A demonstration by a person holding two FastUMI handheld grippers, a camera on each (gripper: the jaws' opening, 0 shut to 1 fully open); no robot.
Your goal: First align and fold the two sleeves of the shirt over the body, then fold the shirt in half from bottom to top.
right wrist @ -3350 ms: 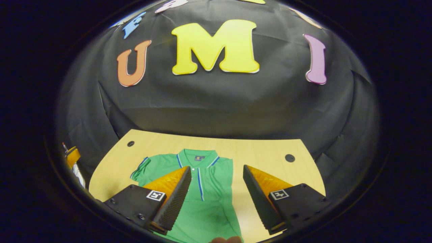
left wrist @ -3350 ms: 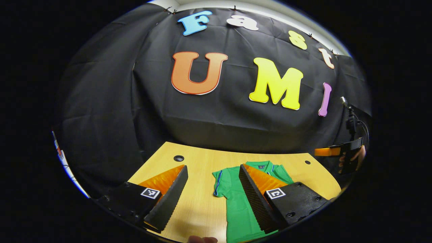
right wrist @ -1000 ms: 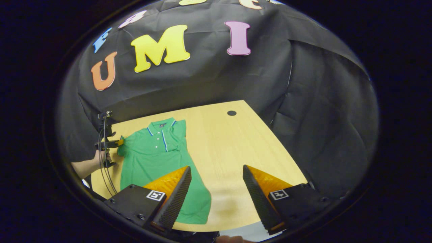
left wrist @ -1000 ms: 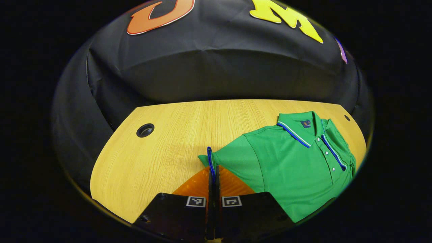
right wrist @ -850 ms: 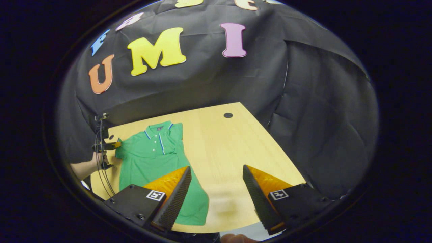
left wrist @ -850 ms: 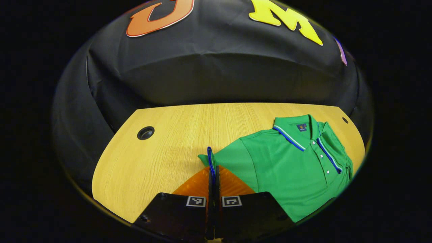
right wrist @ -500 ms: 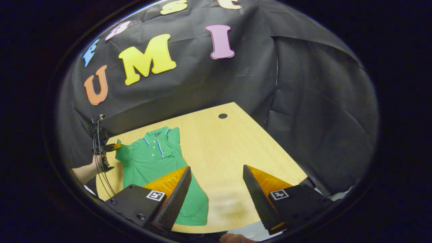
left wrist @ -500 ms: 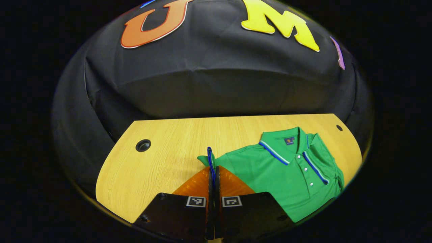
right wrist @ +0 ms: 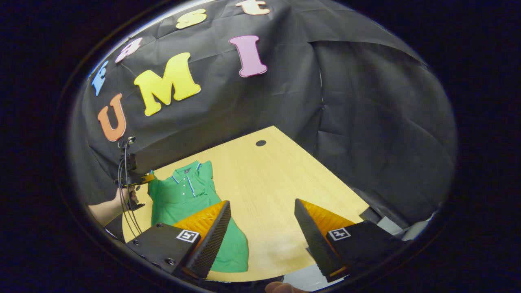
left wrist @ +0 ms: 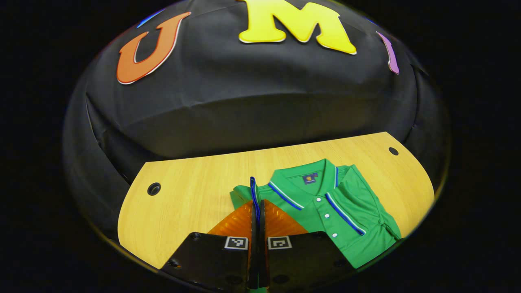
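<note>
A green polo shirt (left wrist: pixel 325 211) with blue-and-white trim lies collar-away on the wooden table (left wrist: pixel 195 195). Its right sleeve (left wrist: pixel 358 191) is folded over the body. My left gripper (left wrist: pixel 257 203) is shut on the blue-edged cuff of the left sleeve (left wrist: pixel 242 194), held up beside the collar. In the right gripper view the shirt (right wrist: pixel 183 197) lies far left, where a hand (right wrist: pixel 122 199) holds the left gripper (right wrist: pixel 140 178) at the sleeve. My right gripper (right wrist: pixel 261 205) stands open with nothing between its fingers, over bare table to the right of the shirt's hem.
Round cable holes sit in the table at the far left (left wrist: pixel 154 189) and far right (left wrist: pixel 393 151). Black cloth walls close the back and right side. Pale objects (right wrist: pixel 386 224) lie beyond the table's near right edge.
The left gripper closed on the left sleeve's cuff and has since carried it toward the collar. The right gripper drew back to the right, away from the shirt, and stayed open.
</note>
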